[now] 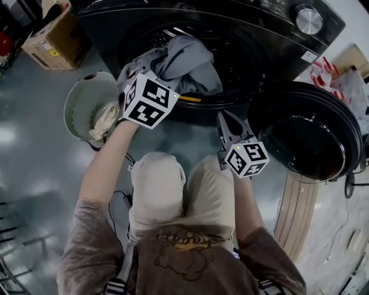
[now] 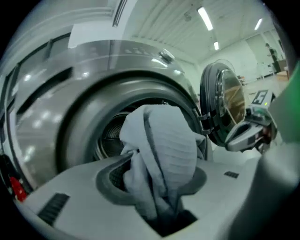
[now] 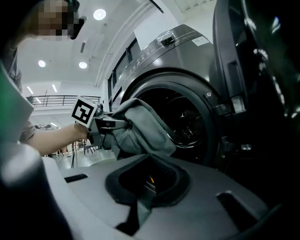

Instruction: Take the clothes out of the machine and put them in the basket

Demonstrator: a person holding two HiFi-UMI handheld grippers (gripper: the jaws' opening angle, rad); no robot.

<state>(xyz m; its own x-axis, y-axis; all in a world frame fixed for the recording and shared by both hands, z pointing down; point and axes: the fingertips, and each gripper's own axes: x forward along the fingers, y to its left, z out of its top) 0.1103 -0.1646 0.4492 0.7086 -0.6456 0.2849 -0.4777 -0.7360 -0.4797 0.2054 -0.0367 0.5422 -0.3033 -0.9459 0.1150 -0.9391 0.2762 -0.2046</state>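
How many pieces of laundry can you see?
2: a grey garment in the left gripper at the washer's mouth, a pale piece in the basket. More may hide inside.

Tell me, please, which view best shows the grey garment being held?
The left gripper view: the grey garment is centred, pinched in the left tongs. The right gripper view shows it sideways, hanging from them before the drum; the head view shows it from above, beside the marker cube.
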